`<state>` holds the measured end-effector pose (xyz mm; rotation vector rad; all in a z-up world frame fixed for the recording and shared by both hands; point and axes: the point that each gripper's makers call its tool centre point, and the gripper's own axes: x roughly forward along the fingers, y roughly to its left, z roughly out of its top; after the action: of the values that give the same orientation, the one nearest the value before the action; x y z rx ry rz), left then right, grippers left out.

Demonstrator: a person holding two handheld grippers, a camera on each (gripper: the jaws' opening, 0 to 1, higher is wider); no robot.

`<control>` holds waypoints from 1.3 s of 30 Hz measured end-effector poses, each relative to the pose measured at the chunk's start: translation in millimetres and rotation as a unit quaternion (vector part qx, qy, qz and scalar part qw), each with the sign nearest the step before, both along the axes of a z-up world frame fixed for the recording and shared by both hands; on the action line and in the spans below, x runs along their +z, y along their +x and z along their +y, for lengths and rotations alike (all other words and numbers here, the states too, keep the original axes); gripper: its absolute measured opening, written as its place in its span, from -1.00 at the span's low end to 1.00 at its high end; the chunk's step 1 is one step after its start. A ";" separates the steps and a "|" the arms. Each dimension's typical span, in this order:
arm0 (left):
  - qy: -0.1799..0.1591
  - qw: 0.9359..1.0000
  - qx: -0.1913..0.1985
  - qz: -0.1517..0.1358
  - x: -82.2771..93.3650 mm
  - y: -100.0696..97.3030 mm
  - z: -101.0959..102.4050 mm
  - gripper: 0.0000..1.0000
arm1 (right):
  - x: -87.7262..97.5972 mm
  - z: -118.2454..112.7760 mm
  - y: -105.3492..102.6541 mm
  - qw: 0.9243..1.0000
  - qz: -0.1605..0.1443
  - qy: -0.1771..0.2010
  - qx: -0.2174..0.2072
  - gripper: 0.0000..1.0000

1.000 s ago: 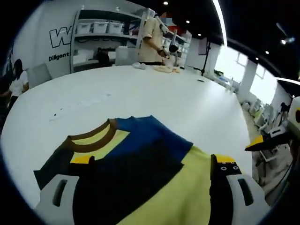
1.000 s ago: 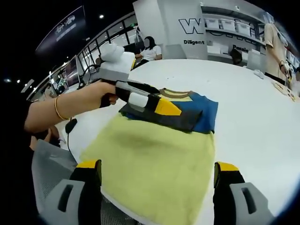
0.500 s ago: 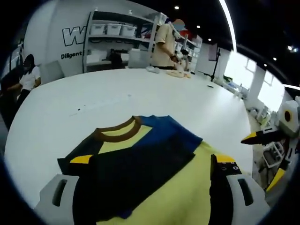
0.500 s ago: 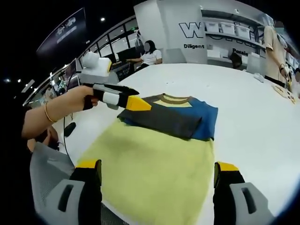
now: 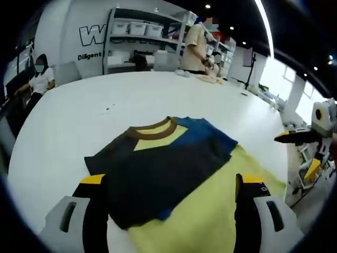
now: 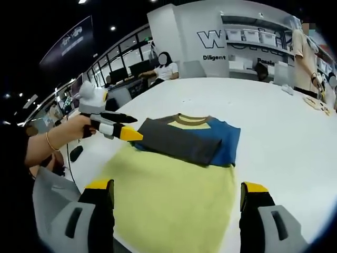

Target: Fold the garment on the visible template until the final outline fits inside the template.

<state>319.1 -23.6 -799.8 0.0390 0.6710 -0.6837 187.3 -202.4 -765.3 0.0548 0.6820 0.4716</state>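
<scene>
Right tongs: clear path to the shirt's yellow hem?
Probably yes. The right tongs are open, the yellow hem lies flat between the jaws, and the left tongs sit off at the shirt's far-left edge.

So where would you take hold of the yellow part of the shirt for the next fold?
Probably at the near hem of the shirt, coming in low from the table edge nearest the person. The yellow body lies flat with that edge free, while the sleeves are already folded across the collar end. The right gripper is open over it; the left gripper sits by the folded sleeve corner.
</scene>
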 end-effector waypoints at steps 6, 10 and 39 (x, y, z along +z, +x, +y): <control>-0.006 1.000 0.012 0.002 -0.8 -4.9 18.3 0.87 | 3.6 -0.7 8.4 1.000 -0.004 0.024 -0.005 0.98; -0.006 1.000 0.016 0.003 -4.1 -7.2 27.7 0.82 | 2.6 -3.9 16.1 1.000 -0.009 0.025 -0.009 0.98; 0.031 0.996 0.075 0.020 -50.3 -11.5 105.6 -0.07 | -38.6 -25.6 67.3 1.000 -0.013 0.010 -0.015 0.58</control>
<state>307.6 82.0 -850.1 0.0322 0.7255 -0.5200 254.6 -227.9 -803.9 0.0777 0.6495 0.4499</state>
